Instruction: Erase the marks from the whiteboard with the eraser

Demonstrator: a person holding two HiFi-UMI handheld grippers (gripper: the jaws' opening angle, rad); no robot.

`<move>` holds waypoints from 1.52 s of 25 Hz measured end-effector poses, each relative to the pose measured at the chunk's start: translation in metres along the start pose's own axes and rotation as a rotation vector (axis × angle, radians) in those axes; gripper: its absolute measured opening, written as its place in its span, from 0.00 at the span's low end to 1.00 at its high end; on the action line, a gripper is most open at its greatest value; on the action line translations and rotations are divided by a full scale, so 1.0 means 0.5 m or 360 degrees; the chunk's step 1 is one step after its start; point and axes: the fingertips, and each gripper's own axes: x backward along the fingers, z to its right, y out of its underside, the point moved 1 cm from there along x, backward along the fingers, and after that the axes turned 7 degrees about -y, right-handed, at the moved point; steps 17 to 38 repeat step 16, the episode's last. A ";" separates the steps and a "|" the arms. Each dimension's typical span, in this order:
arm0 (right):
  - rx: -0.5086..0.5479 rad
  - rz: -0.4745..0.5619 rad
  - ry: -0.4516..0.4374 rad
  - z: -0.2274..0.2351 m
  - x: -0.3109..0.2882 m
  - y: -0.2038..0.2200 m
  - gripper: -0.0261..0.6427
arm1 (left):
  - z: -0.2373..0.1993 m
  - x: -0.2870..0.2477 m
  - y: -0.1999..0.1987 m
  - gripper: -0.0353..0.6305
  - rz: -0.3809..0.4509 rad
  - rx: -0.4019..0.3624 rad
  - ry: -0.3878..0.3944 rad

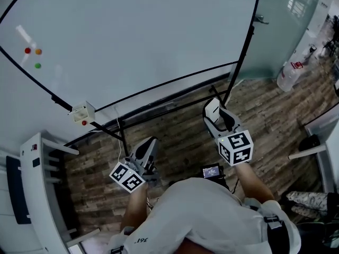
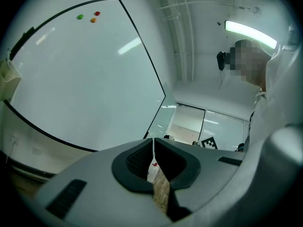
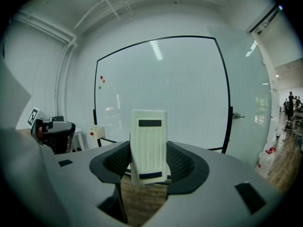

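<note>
The large whiteboard (image 1: 132, 36) stands on a black frame in front of me, and I see no marks on its surface (image 3: 165, 84). My right gripper (image 1: 216, 116) is held up toward the board's lower right edge. It is shut on a white ribbed eraser (image 3: 148, 145) that stands upright between the jaws (image 1: 212, 110). My left gripper (image 1: 150, 146) hangs lower, over the wooden floor below the board. Its jaws meet at the tips with nothing between them (image 2: 153, 143). The board (image 2: 80, 74) fills the left side of the left gripper view.
Red, orange and green magnets (image 1: 32, 54) sit at the board's upper left. A small white box with a red dot (image 1: 82, 112) hangs on the lower frame. A white rack (image 1: 42, 194) stands at left; a frosted glass wall (image 1: 286, 20) and a white bag (image 1: 290, 75) at right.
</note>
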 end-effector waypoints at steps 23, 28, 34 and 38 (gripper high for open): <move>0.0021 -0.0024 -0.0035 0.006 -0.011 0.001 0.42 | 0.004 -0.011 0.000 0.06 -0.0009 -0.0001 -0.0015; 0.0021 -0.0024 -0.0035 0.006 -0.011 0.001 0.42 | 0.004 -0.011 0.000 0.06 -0.0009 -0.0001 -0.0015; 0.0021 -0.0024 -0.0035 0.006 -0.011 0.001 0.42 | 0.004 -0.011 0.000 0.06 -0.0009 -0.0001 -0.0015; 0.0021 -0.0024 -0.0035 0.006 -0.011 0.001 0.42 | 0.004 -0.011 0.000 0.06 -0.0009 -0.0001 -0.0015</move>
